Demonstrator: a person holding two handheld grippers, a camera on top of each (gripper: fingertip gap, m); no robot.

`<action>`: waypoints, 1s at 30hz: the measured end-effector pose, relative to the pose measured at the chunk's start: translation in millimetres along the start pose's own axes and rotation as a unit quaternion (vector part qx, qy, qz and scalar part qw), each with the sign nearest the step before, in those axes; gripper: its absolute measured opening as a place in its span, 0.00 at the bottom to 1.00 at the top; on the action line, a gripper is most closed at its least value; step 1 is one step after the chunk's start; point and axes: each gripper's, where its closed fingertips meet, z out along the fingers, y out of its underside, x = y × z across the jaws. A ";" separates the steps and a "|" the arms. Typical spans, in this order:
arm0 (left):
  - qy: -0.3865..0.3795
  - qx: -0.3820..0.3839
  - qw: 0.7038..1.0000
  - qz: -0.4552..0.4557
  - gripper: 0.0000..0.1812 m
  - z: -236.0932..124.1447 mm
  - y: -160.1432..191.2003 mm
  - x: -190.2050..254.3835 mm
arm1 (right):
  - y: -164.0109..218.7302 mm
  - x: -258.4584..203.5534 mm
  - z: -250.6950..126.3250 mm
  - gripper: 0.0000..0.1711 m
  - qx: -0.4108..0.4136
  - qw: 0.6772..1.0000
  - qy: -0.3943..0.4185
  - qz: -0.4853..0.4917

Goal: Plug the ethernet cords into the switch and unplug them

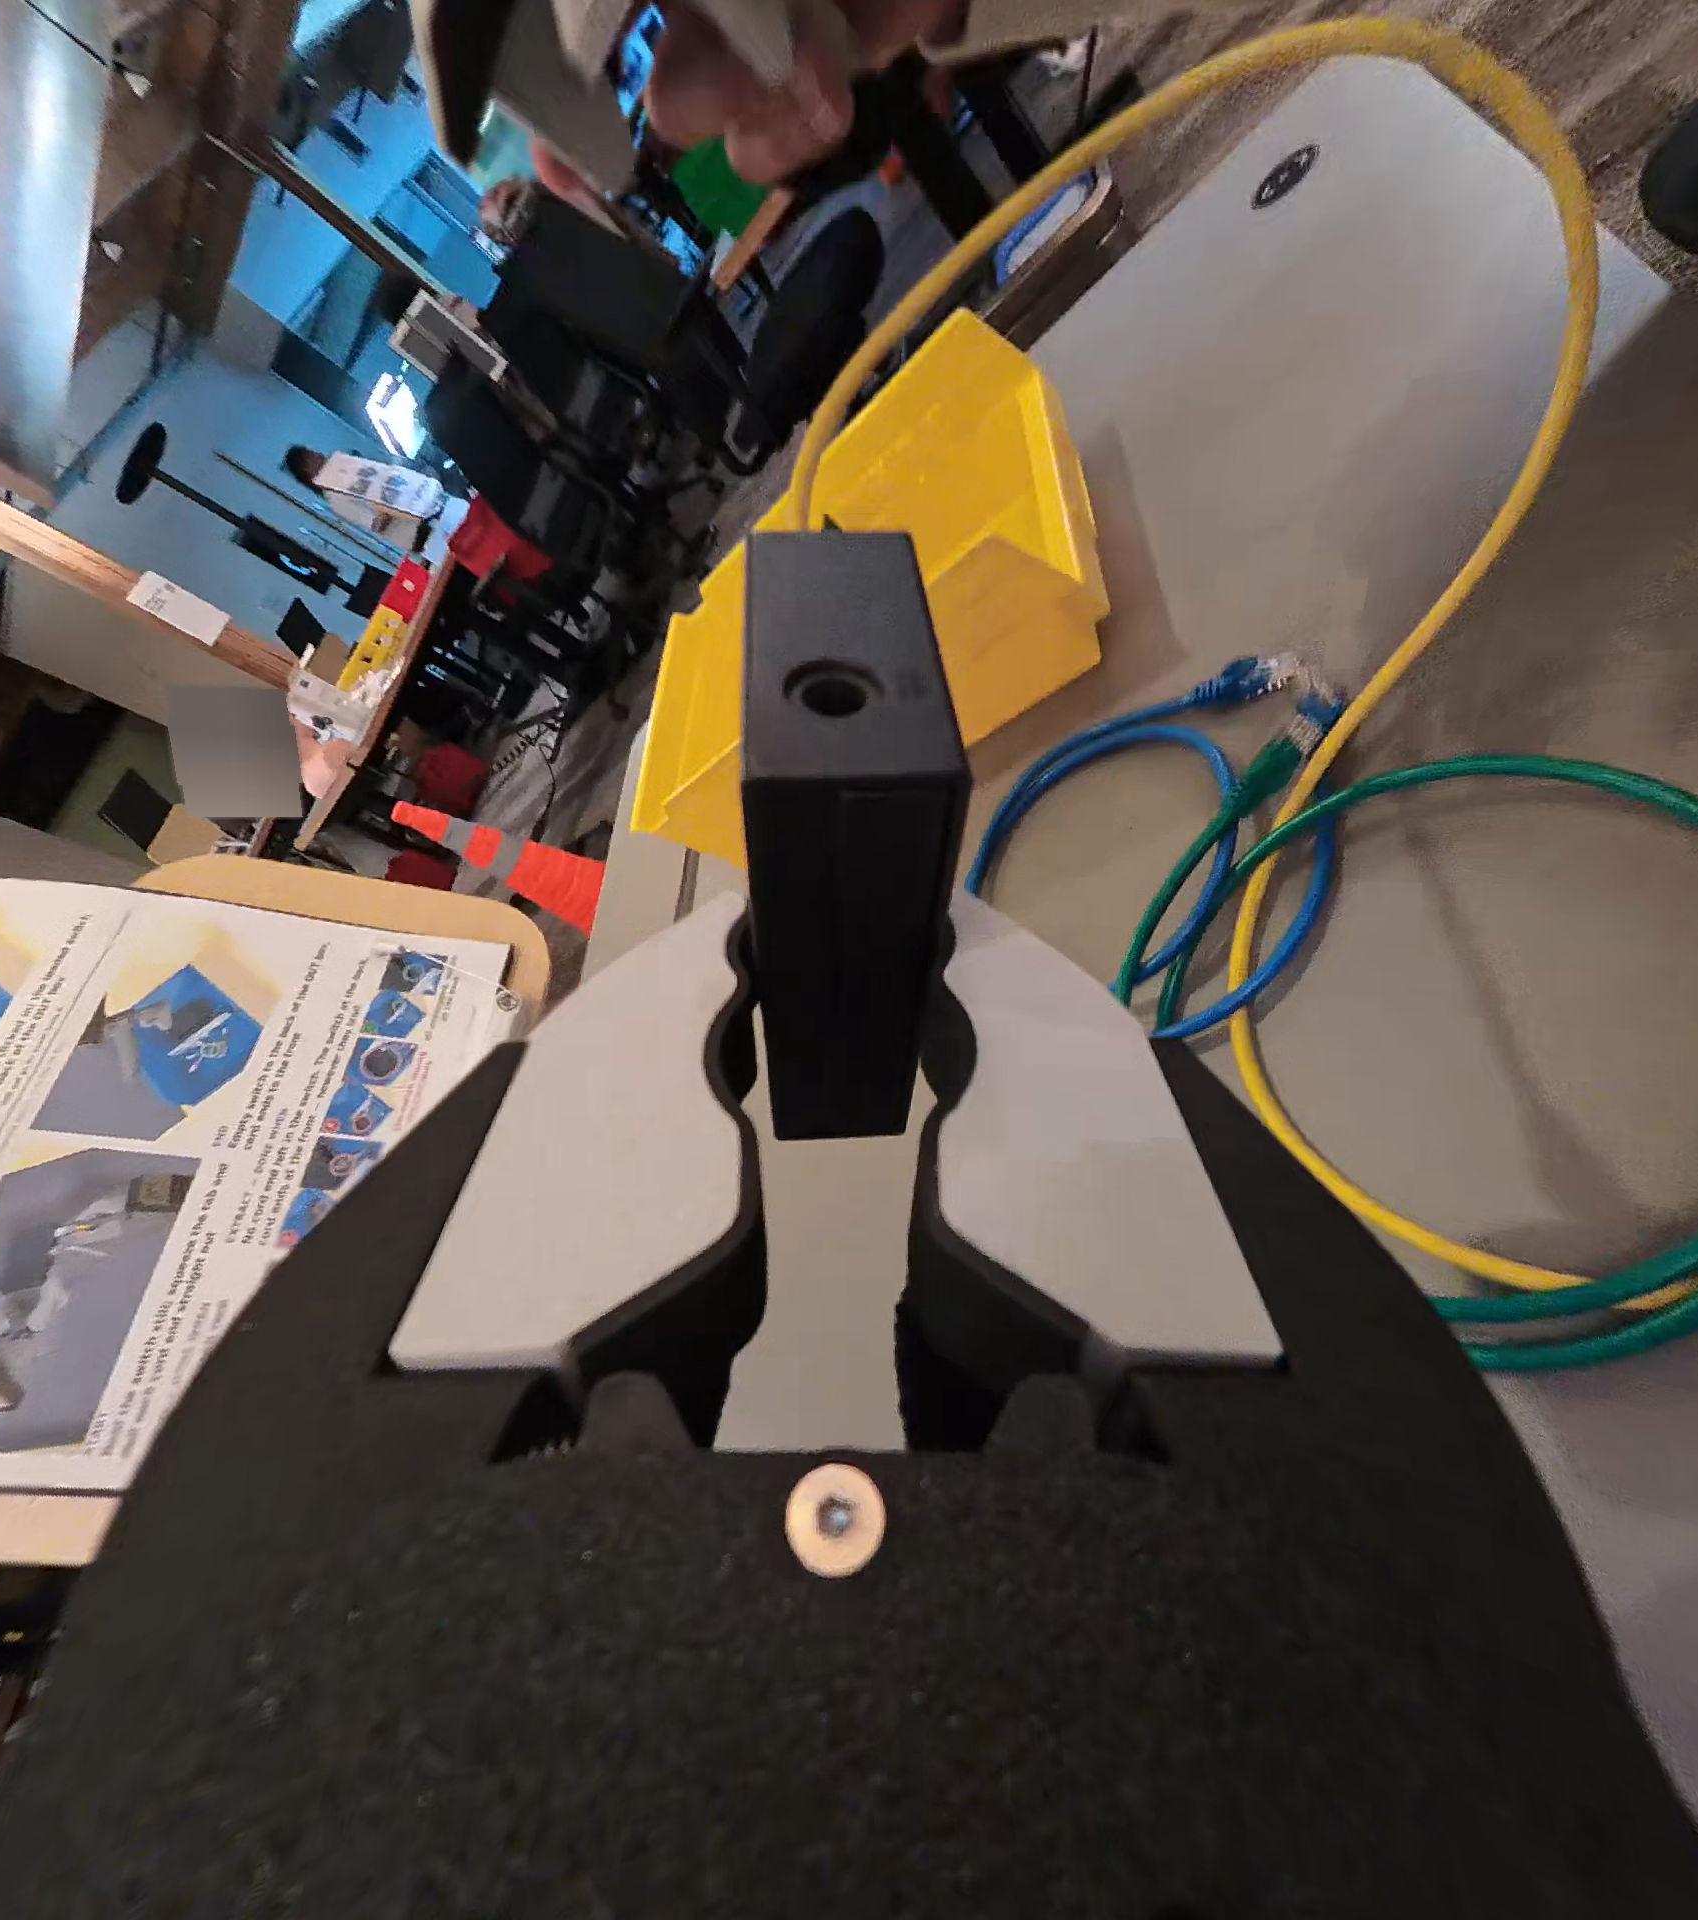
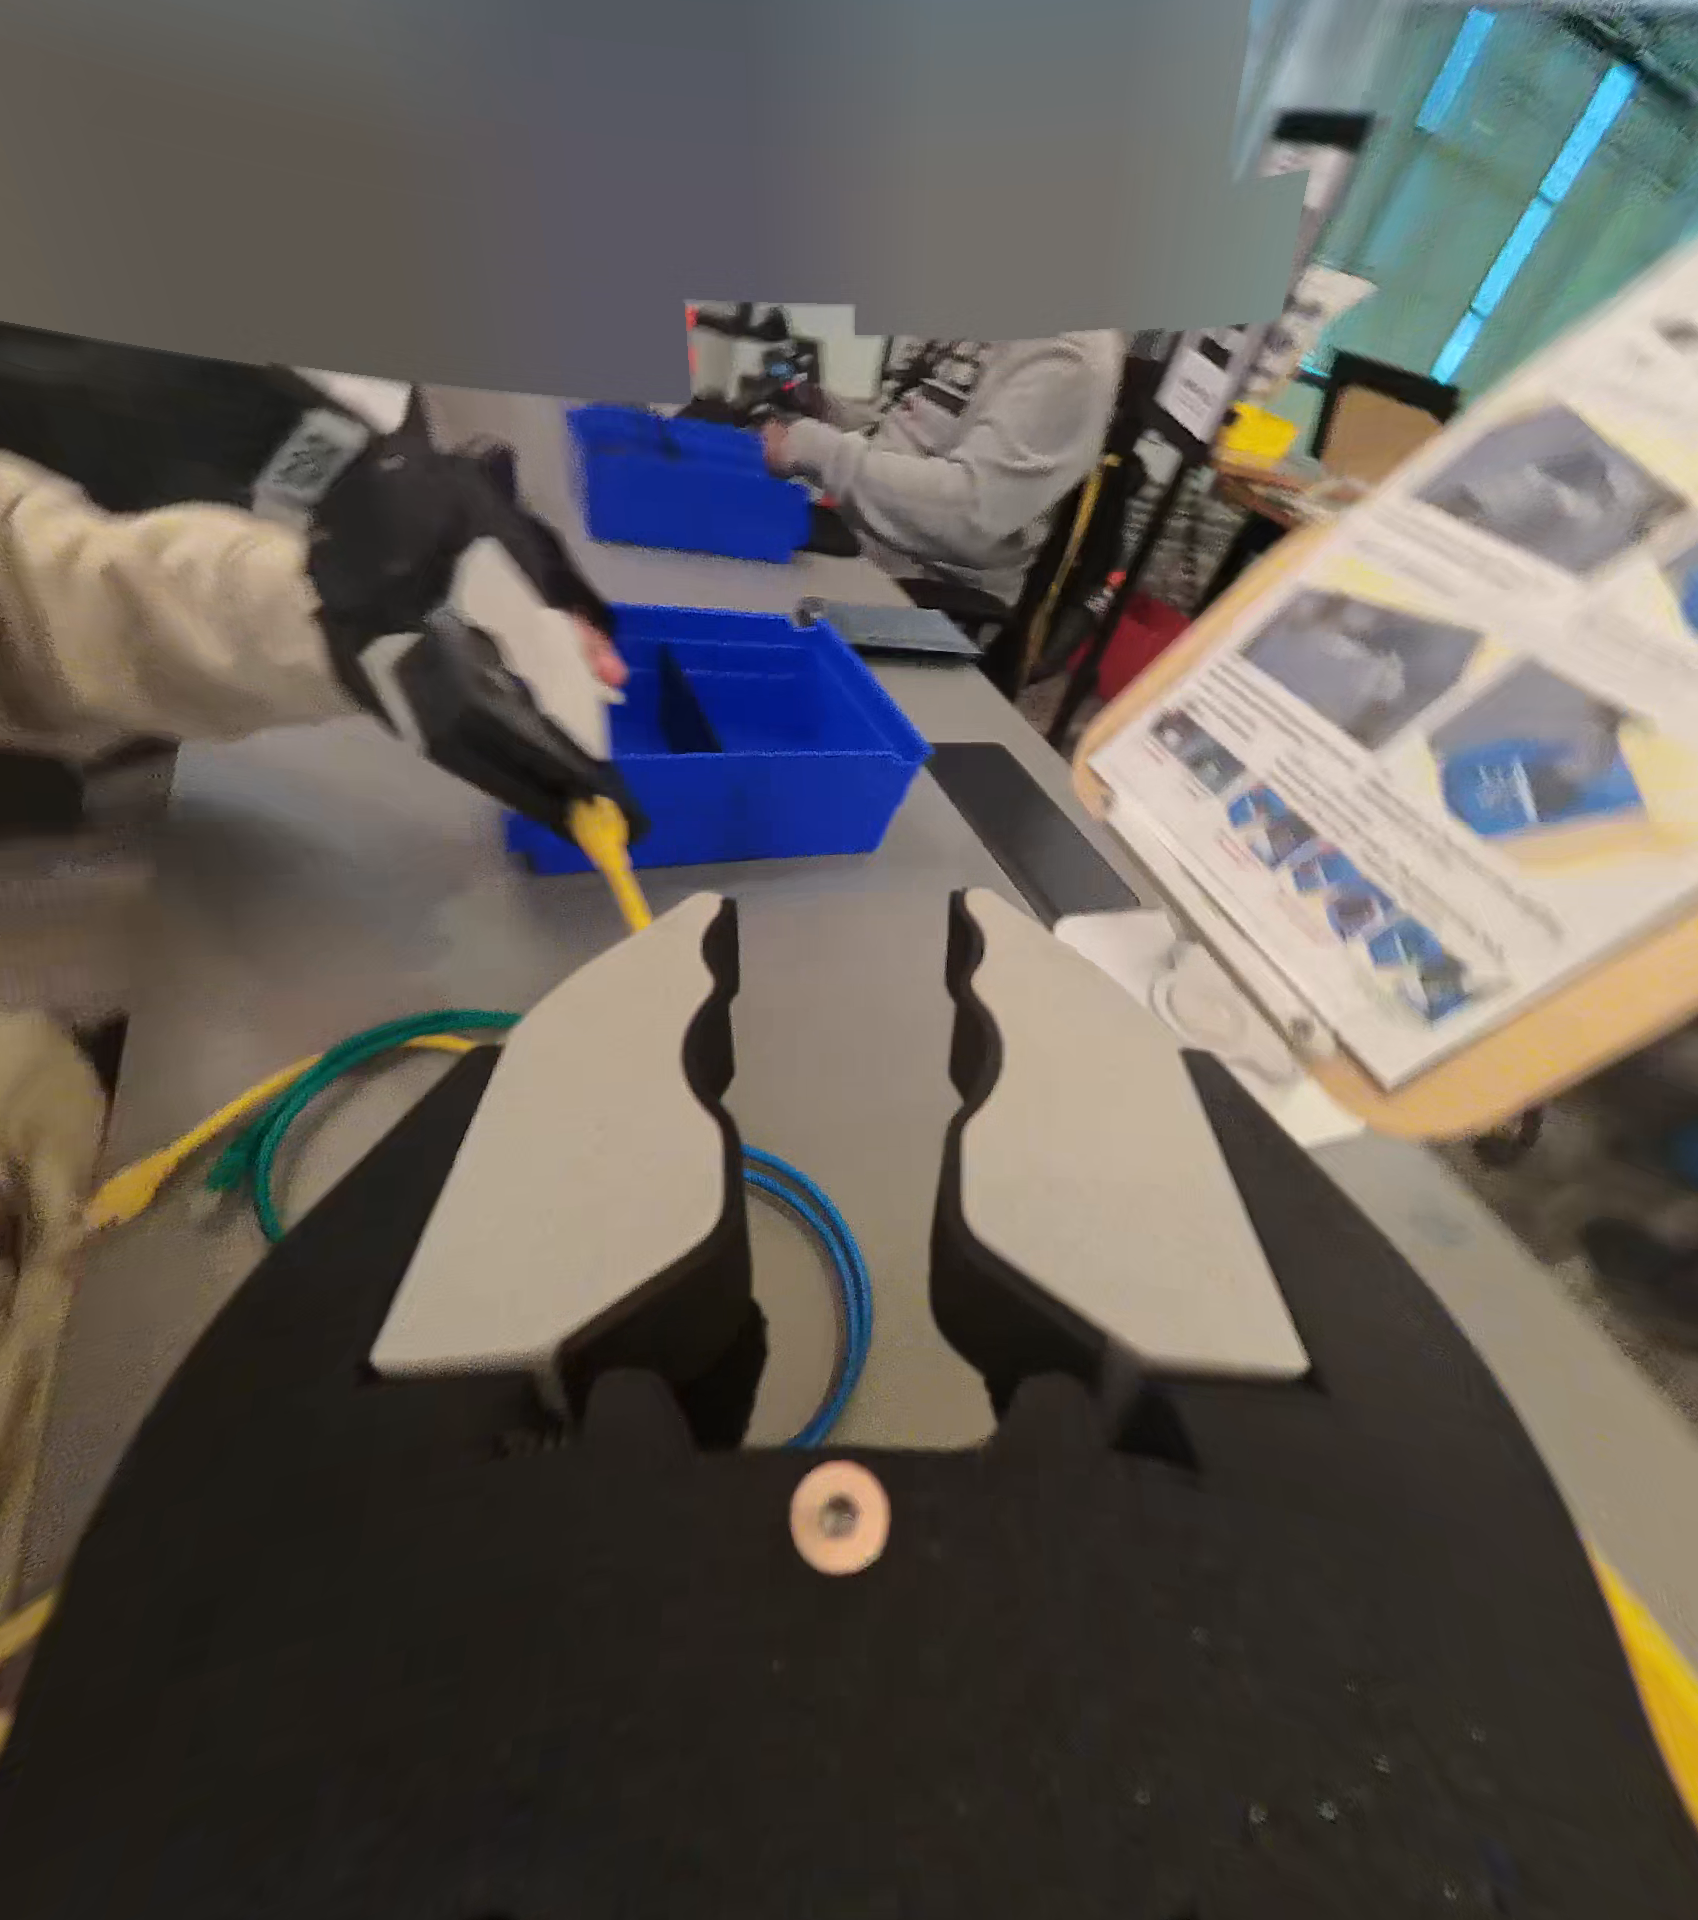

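Black switch (image 1: 850, 831) pinched upright in the left tongs (image 1: 843, 1023), yellow cord (image 1: 1510, 499) plugged into its far end. Right tongs (image 2: 843, 1049) spread, empty. Likely next: gripping the blue cord's plug (image 1: 1229, 681) on the counter (image 1: 1344, 364).

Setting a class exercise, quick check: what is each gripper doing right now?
Left gripper: shut on the black switch, which has the yellow cord plugged into its far end.
Right gripper: open, holding nothing.
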 end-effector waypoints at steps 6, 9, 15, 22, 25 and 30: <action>0.016 0.036 0.999 -0.022 0.15 14.4 -7.9 1.7 | 42.4 -74.9 88.1 0.20 -0.113 0.962 -0.067 -0.241; 0.013 0.040 0.999 -0.007 0.15 20.6 -13.5 4.0 | 57.0 -80.1 106.0 0.18 -0.088 0.966 -0.112 -0.216; 0.014 0.029 0.999 0.019 0.15 26.8 -21.1 12.2 | 67.6 -86.9 113.7 0.11 -0.066 0.960 -0.148 -0.229; 0.010 0.049 0.998 -0.029 0.15 29.1 -22.7 15.2 | 71.2 -87.0 113.5 0.08 -0.077 0.957 -0.132 -0.247; 0.017 0.025 0.998 -0.054 0.16 38.1 -9.5 19.5 | 78.0 -85.4 113.8 0.08 -0.118 0.952 -0.136 -0.246; 0.033 -0.035 0.997 -0.067 0.20 62.4 11.1 34.4 | 91.7 -87.6 116.8 0.08 -0.166 0.942 -0.154 -0.247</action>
